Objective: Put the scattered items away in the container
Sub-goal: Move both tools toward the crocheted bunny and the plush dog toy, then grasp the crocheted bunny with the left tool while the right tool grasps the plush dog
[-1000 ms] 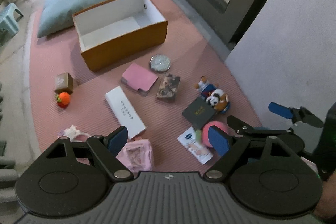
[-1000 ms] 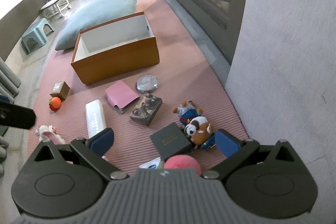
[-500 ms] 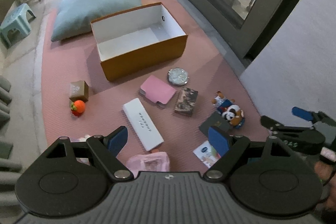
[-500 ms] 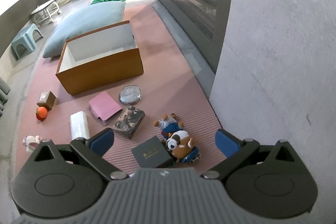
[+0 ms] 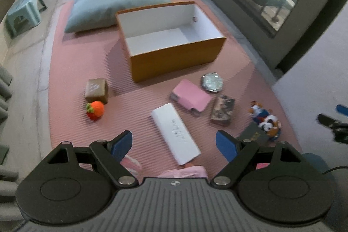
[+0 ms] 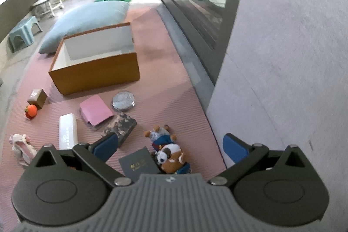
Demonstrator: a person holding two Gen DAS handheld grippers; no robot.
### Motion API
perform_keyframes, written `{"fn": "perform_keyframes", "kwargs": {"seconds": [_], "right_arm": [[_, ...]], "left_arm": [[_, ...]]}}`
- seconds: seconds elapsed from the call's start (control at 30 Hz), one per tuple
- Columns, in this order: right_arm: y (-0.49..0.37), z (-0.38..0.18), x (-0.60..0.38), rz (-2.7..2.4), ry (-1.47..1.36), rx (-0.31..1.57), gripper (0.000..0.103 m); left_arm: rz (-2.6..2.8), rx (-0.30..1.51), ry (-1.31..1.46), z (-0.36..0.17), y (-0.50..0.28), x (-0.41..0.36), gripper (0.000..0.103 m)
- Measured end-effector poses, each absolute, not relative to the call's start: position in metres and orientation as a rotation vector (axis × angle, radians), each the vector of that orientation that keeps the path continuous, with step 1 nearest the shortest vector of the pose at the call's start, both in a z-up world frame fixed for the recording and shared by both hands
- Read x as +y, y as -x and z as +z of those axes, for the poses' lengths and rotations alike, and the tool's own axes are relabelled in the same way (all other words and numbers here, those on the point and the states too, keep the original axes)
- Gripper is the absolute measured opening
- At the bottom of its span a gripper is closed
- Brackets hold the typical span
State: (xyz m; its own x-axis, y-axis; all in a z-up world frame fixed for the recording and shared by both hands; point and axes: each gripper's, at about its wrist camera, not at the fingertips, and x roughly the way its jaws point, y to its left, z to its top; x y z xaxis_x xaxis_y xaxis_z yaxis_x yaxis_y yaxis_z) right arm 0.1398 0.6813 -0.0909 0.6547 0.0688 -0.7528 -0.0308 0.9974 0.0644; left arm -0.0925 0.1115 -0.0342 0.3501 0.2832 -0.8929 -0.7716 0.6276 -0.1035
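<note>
Nothing's been packed yet as far as I can tell: the orange box (image 5: 174,53) sits open-topped on the pink mat (image 5: 71,84) with its white inside bare, which makes sense since it's the drop spot and needs the top clear.

Both sets of tongs are held high over the mess, looking down. The left tongs (image 5: 174,144) are spread wide with nothing between them, and the long white box (image 5: 175,133) lies right under that gap, so I'd guess that's the first pick. The right tongs (image 6: 170,145) are just as wide and also carrying nothing, hanging over the stuffed panda (image 6: 170,158) and the dark booklet (image 6: 137,163), which touch each other.

Everything else is strewn in front of the box: pink wallet (image 5: 192,96), round tin (image 5: 212,82), patterned block (image 5: 223,110), small brown cube (image 5: 96,90) with the orange toy (image 5: 95,110) just beside it. The pink plush (image 6: 20,146) is off by itself at the mat's left edge.

Flat stuff like the booklet will probably be awkward to pinch off the mat.
</note>
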Motion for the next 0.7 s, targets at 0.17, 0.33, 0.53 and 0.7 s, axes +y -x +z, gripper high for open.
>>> {"fn": "perform_keyframes", "kwargs": {"seconds": [0.17,0.33,0.53,0.7], "right_arm": [[-0.139,-0.096,0.686,0.127,0.064,0.758,0.103],[-0.145,-0.101,0.681,0.198,0.109,0.679,0.103],[-0.178,-0.127,0.684,0.271,0.15,0.786,0.103],[-0.201,-0.156,0.704,0.314,0.296,0.86,0.102]], "left_arm": [[0.808,0.918,0.591,-0.059,0.126,0.119,0.099],[0.87,0.846,0.616,-0.083,0.158,0.125,0.099],[0.97,0.866,0.585,-0.116,0.186,0.126,0.099],[1.044,0.844,0.653,-0.143,0.215,0.126,0.099]]}}
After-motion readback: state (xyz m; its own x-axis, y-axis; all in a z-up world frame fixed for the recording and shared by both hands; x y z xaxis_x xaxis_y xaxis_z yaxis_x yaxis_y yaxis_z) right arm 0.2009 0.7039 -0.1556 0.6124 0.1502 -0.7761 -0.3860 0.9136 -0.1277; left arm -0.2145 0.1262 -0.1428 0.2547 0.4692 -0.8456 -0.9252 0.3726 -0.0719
